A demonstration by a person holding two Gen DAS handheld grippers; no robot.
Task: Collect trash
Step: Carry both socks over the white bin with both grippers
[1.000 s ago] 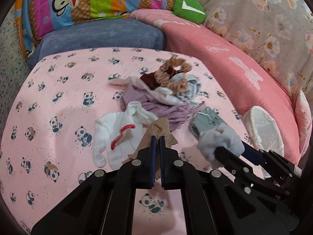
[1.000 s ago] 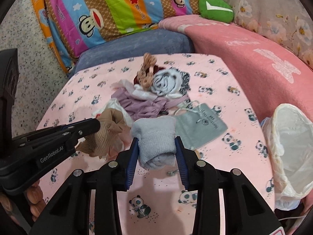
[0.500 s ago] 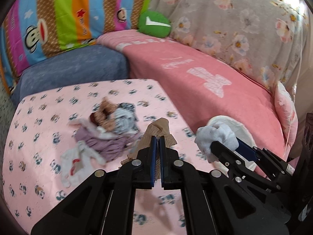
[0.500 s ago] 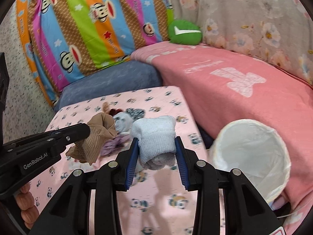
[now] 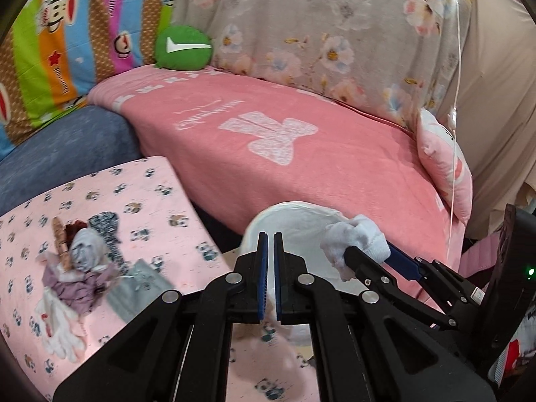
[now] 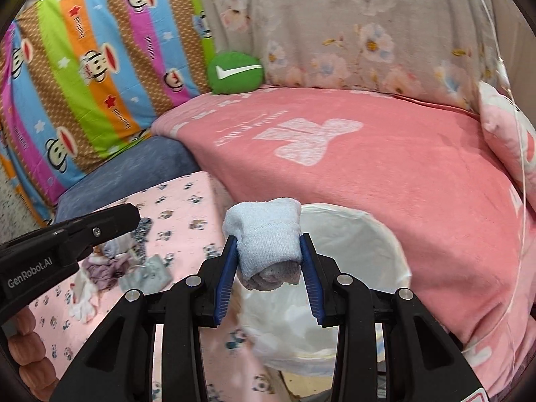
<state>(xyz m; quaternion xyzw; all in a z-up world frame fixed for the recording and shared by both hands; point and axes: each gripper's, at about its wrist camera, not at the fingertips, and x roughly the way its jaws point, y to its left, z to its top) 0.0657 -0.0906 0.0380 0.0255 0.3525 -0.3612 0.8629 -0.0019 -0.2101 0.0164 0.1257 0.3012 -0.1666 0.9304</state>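
Observation:
My right gripper (image 6: 268, 241) is shut on a rolled light-blue sock (image 6: 266, 244) and holds it over the near rim of a bin lined with a white bag (image 6: 361, 234). The same sock (image 5: 358, 238) and bin (image 5: 294, 216) show in the left wrist view. My left gripper (image 5: 270, 236) hangs at the bin's left rim with its jaws almost together and nothing between them. A pile of cloth scraps (image 5: 80, 268) and a white glove (image 5: 57, 315) lie on the panda-print sheet (image 5: 140, 201) to the left.
A pink blanket (image 5: 301, 140) covers the couch behind the bin, with a green round cushion (image 5: 182, 47), a striped monkey-print pillow (image 6: 83, 67) and a blue cushion (image 5: 60, 147). A pink pillow (image 5: 445, 164) lies at the right.
Both grippers swung right from the cloth pile to the bin. The tan cloth that the left gripper held is gone from its jaws. The right gripper still holds the sock.

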